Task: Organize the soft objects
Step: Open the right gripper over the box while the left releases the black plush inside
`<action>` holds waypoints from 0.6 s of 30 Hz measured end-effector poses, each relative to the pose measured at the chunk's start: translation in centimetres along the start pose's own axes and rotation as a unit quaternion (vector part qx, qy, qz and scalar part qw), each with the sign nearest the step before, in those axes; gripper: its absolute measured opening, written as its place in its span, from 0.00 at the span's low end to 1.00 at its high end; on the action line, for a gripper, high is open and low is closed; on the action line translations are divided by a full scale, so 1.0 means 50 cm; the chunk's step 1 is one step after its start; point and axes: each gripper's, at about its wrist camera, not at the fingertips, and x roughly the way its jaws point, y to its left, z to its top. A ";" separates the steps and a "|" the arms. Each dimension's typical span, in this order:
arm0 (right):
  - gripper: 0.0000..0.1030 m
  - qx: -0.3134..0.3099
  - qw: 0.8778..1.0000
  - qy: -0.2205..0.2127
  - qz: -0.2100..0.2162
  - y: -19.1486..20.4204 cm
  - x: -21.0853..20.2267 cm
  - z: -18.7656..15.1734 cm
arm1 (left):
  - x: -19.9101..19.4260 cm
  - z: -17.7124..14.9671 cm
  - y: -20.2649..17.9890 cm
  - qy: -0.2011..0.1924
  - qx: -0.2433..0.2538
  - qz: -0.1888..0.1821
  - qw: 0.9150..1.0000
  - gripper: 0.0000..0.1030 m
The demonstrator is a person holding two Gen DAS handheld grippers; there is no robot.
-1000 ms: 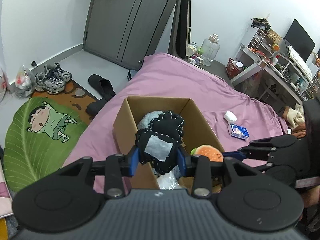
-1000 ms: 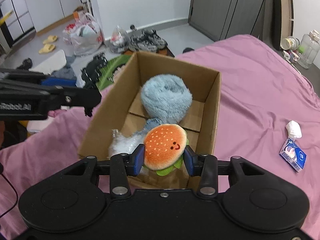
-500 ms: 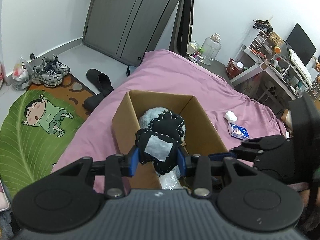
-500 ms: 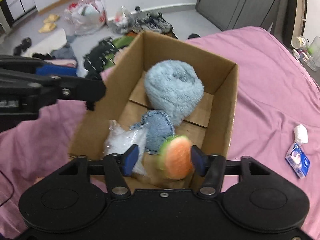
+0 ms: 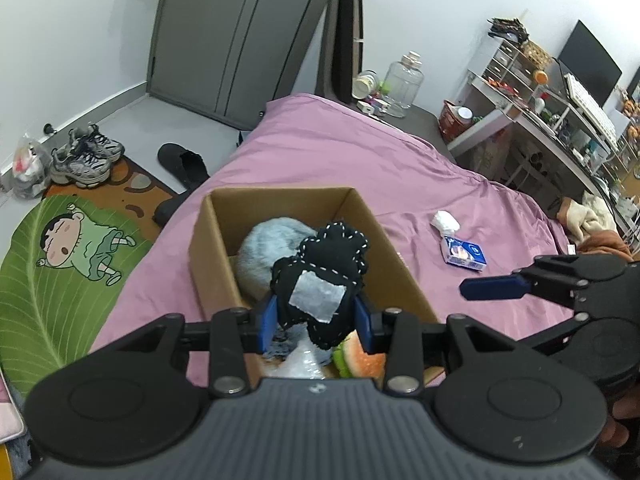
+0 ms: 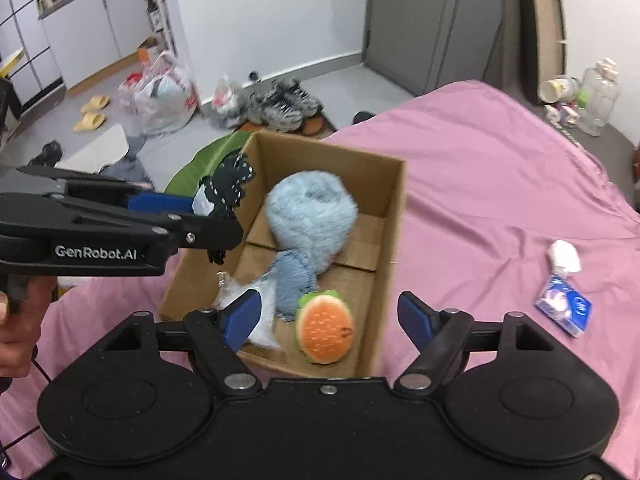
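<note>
- A bedroom is shown, with a bed (image 5: pixel 360 160) covered in a pink sheet, a grey wardrobe (image 5: pixel 236 36) at the far wall and a leaf-shaped cartoon rug (image 5: pixel 60 272) on the floor to the left.
- An open cardboard box (image 6: pixel 396 216) is set on the bed, near its left edge.
- Inside the box, a fluffy blue plush (image 6: pixel 312 212) is seen at the far end, a denim piece (image 6: pixel 292 280) in the middle, a clear plastic bag (image 6: pixel 240 292) at the near left and a burger plush (image 6: pixel 326 328) at the near right, resting on the box floor.
- The left hand-held gripper (image 5: pixel 316 322) is held level above the near end of the box, its blue fingers (image 5: pixel 266 322) pressed onto a black stitched plush (image 5: pixel 320 280) that is pinched between them and kept clear of the box contents.
- In the right wrist view, the person's left hand (image 6: pixel 18 320) is seen wrapped around that tool's handle at the left edge.
- The right hand-held gripper (image 6: pixel 332 316) is held above the near end of the box with its fingers spread wide and nothing between them; the burger plush lies below the gap.
- A blue tissue pack (image 6: pixel 564 308) and a crumpled white tissue (image 6: pixel 564 256) lie on the sheet to the right of the box, well apart from it.
</note>
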 end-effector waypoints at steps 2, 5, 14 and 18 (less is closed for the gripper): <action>0.73 0.016 1.000 -0.008 -0.001 -0.020 -0.004 -0.004 | 0.009 0.004 -0.015 0.004 0.007 -0.003 1.000 0.38; 0.73 0.043 0.999 -0.020 -0.012 -0.051 -0.003 -0.013 | 0.028 0.007 -0.033 0.012 0.014 -0.001 1.000 0.38; 0.73 0.091 0.995 -0.034 -0.014 -0.125 0.010 -0.045 | 0.097 0.016 -0.067 0.043 0.024 0.003 0.999 0.38; 0.73 0.101 0.994 -0.033 -0.014 -0.147 0.011 -0.049 | 0.122 0.019 -0.081 0.051 0.027 0.005 0.998 0.39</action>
